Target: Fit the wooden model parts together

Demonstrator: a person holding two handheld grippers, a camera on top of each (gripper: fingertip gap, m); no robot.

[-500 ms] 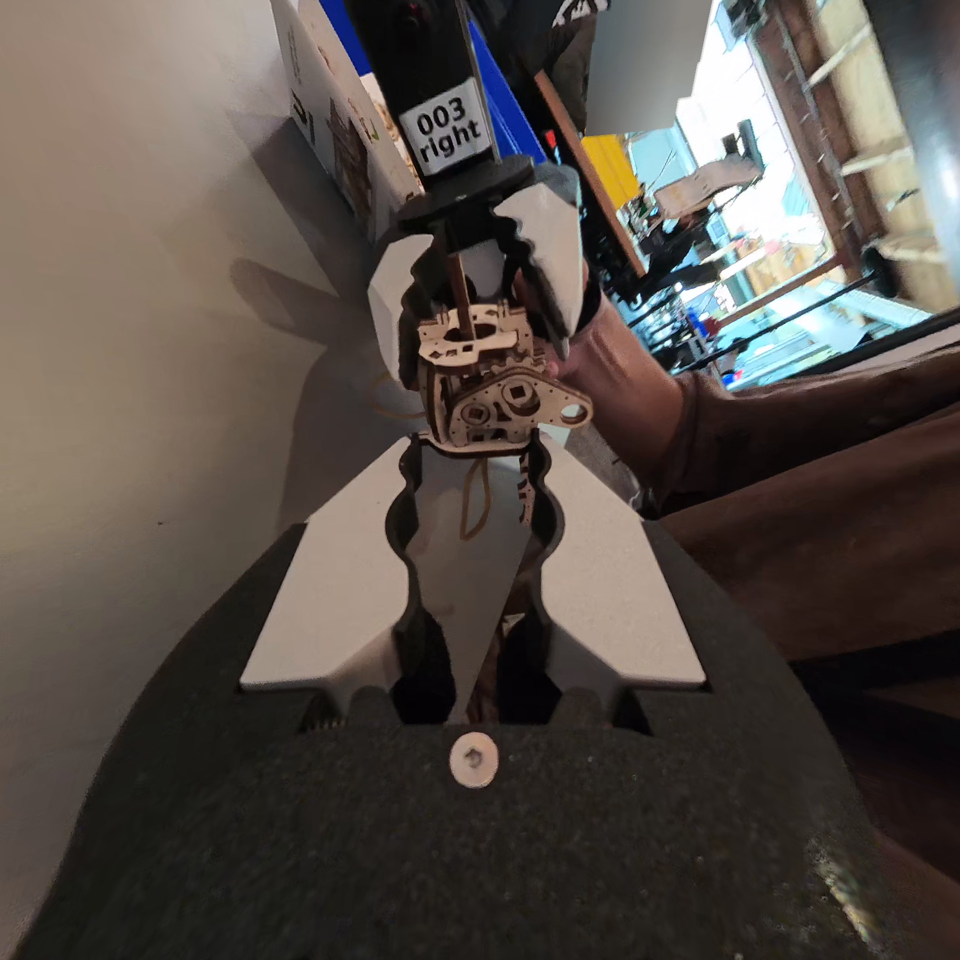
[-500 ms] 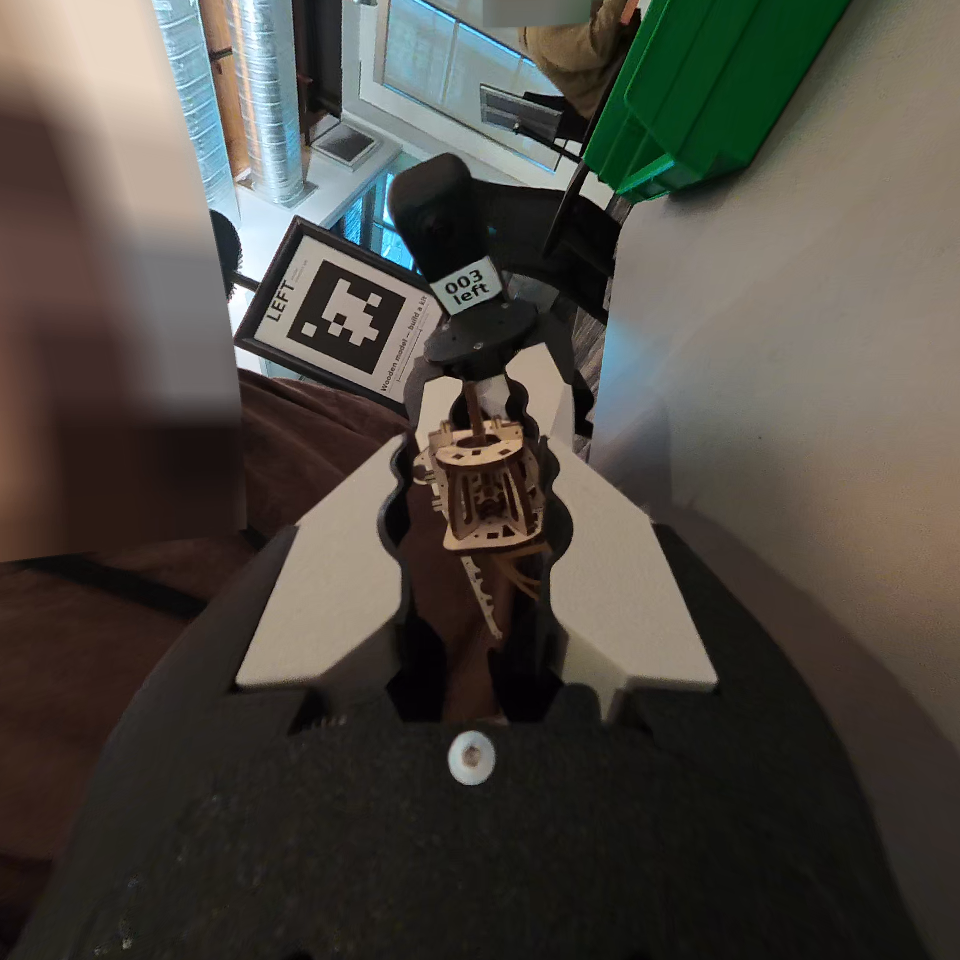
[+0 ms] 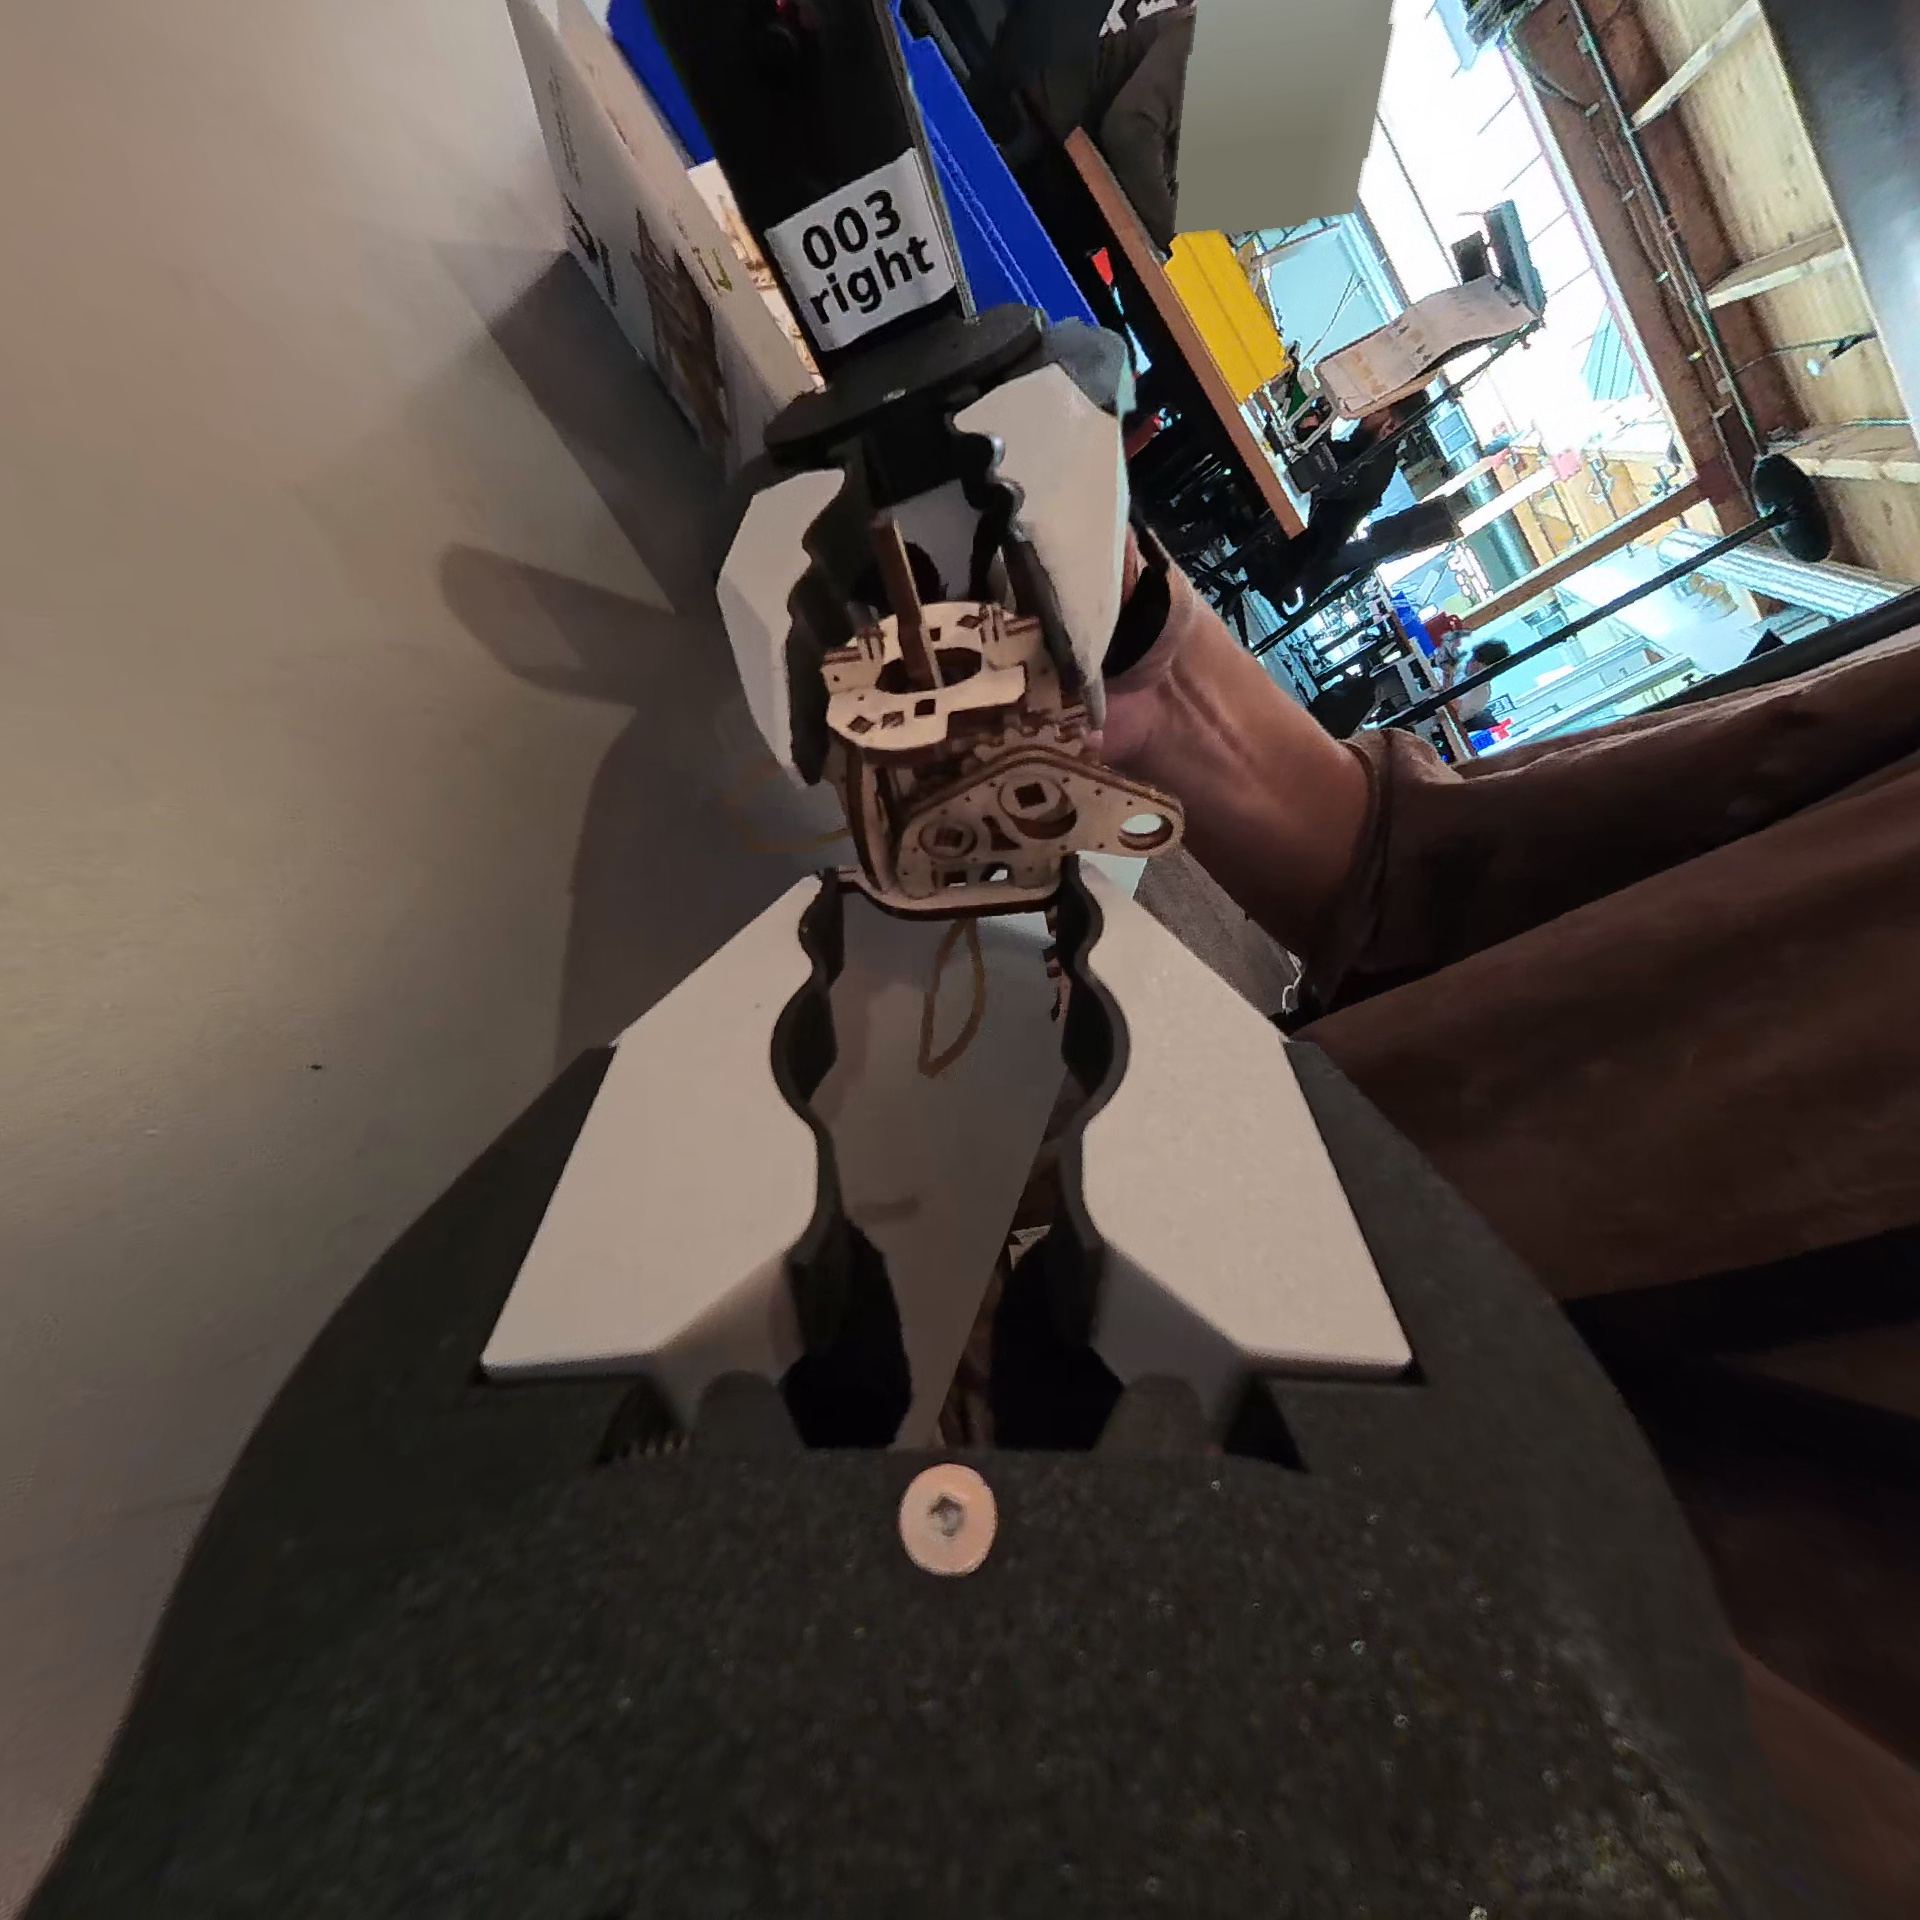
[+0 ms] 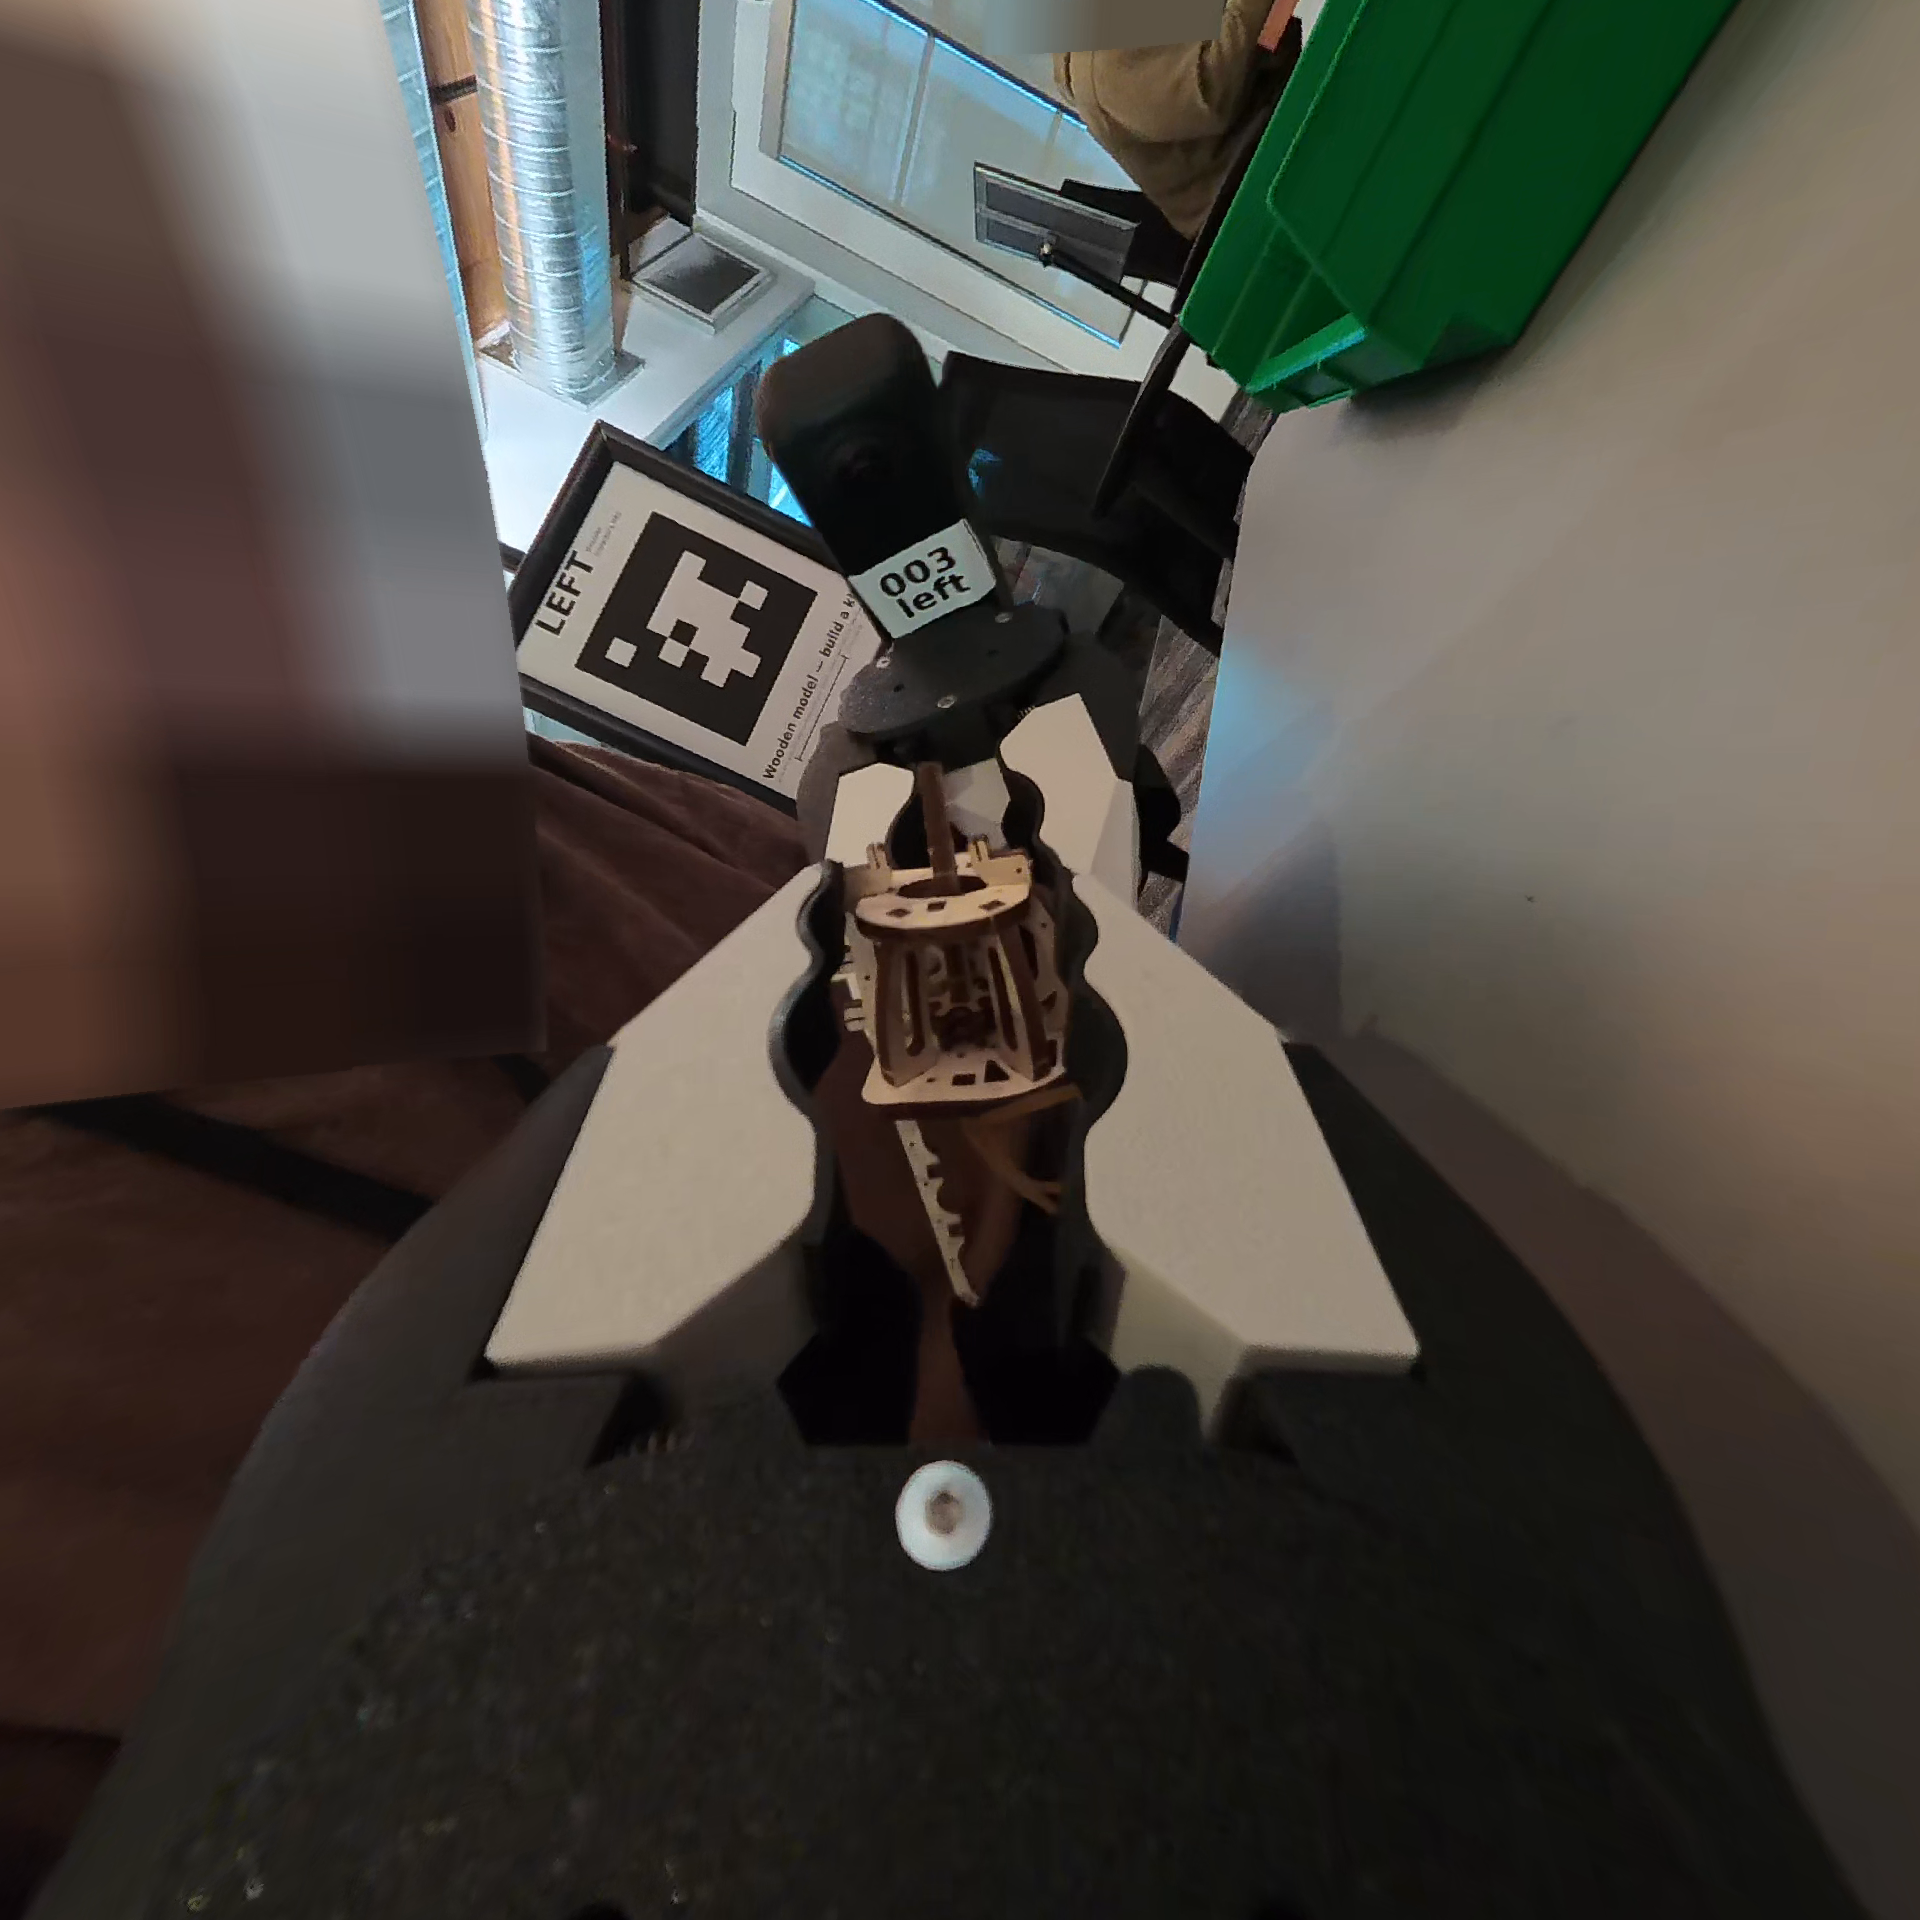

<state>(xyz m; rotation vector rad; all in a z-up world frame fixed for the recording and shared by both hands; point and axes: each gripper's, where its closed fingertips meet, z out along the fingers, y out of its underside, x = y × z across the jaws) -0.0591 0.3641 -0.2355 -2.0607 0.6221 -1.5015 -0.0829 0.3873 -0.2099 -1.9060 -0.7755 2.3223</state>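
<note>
Pale plywood, laser-cut: wooden model (image 3: 977, 800), held up off the grey worktop (image 3: 260, 727) and caught between two grippers set nose to nose. From the left wrist view: left gripper (image 3: 951, 904) with fingers drawn narrow, tips pinched on the flat plate at the model's near end. Faced from the far side by the right gripper (image 3: 940, 727), fingers closed about the other end. Thin dark dowel (image 3: 899, 592) passed through the round hole in the model's top plate and on up between the right fingers. Loop of rubber band (image 3: 945, 997) and toothed wooden strip (image 3: 1051, 956) dangled below the model. From the right wrist view: model wedged between the narrow right fingers, pads against both its sides. Farther off, printed cardboard box (image 3: 665, 291) on the worktop, green bin (image 4: 1455, 208) against it, framed marker card (image 4: 675, 623) beside the left gripper's body. Bare hand (image 3: 1195, 717) and brown sleeve (image 3: 1558, 935) behind the right gripper.
</note>
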